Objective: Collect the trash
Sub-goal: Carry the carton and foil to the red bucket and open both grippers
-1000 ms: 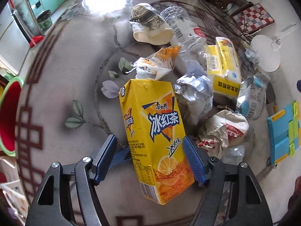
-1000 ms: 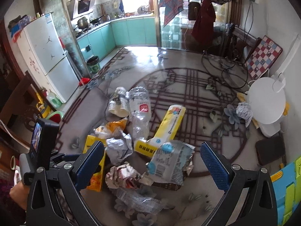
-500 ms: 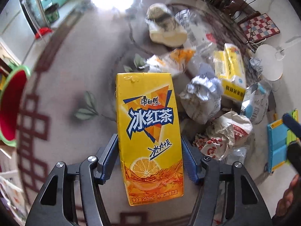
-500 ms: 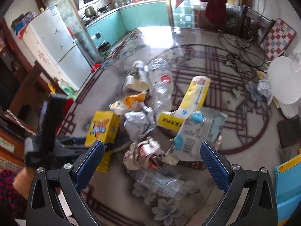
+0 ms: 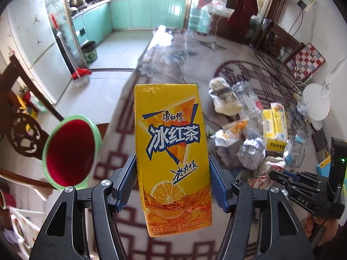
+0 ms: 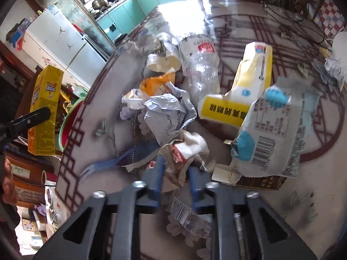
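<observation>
Fingers [image 5: 128, 182] of left gripper [image 5: 172, 184] clamped on both sides of yellow tea carton [image 5: 171, 153], held upright in the air near red bin [image 5: 69, 151]. Right gripper [image 6: 174, 179] fingers [image 6: 157, 179] close together, pinching crumpled white wrapper [image 6: 186, 149] in trash pile on tabletop [image 6: 321, 173], beside foil wrapper [image 6: 167, 117].

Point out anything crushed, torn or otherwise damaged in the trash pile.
The clear plastic bottle lies crushed flat on the table. The yellow tissue pack is torn open at one end, and the silver wrapper is crumpled. The tea carton looks undamaged.
</observation>
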A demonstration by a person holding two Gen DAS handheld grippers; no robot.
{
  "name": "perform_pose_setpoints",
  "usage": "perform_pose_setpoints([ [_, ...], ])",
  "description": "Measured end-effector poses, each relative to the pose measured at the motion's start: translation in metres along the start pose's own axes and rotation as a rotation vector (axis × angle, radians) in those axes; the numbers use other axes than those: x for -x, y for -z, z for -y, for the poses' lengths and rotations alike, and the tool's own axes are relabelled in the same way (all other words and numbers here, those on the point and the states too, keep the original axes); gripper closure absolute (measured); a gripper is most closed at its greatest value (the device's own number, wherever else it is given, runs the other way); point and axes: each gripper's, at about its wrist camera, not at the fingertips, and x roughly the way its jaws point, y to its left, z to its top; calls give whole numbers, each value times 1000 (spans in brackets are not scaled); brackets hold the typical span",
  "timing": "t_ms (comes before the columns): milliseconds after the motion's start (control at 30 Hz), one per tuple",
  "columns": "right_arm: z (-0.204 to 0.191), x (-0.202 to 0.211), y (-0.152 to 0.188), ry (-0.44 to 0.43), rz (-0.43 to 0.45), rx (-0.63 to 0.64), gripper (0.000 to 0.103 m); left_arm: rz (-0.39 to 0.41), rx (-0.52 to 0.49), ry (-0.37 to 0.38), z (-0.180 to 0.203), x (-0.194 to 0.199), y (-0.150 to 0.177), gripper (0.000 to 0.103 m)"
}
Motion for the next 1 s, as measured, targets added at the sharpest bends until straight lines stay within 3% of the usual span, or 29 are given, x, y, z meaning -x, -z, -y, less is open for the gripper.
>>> perform_pose_setpoints([
  [100, -7, 23, -7, -14, 59, -15, 91, 37, 14, -9, -9, 9, -6, 41],
  [133, -9, 31, -11, -19, 79, -23, 100, 46, 18, -9, -13, 12, -9, 41],
  [300, -32, 66, -31, -22, 186, -24, 100, 81, 41, -8, -38, 20, -19, 41],
  [500, -75, 83, -54, -46, 248, 14, 100, 116, 38, -29, -65, 26, -27, 41],
  [733, -142, 55, -80, -91, 227, 69, 100, 95, 86, -56, -120, 17, -29, 41],
  [1000, -223, -16, -94, -171, 164, 162, 100, 40, 162, -122, -192, -2, -23, 41],
])
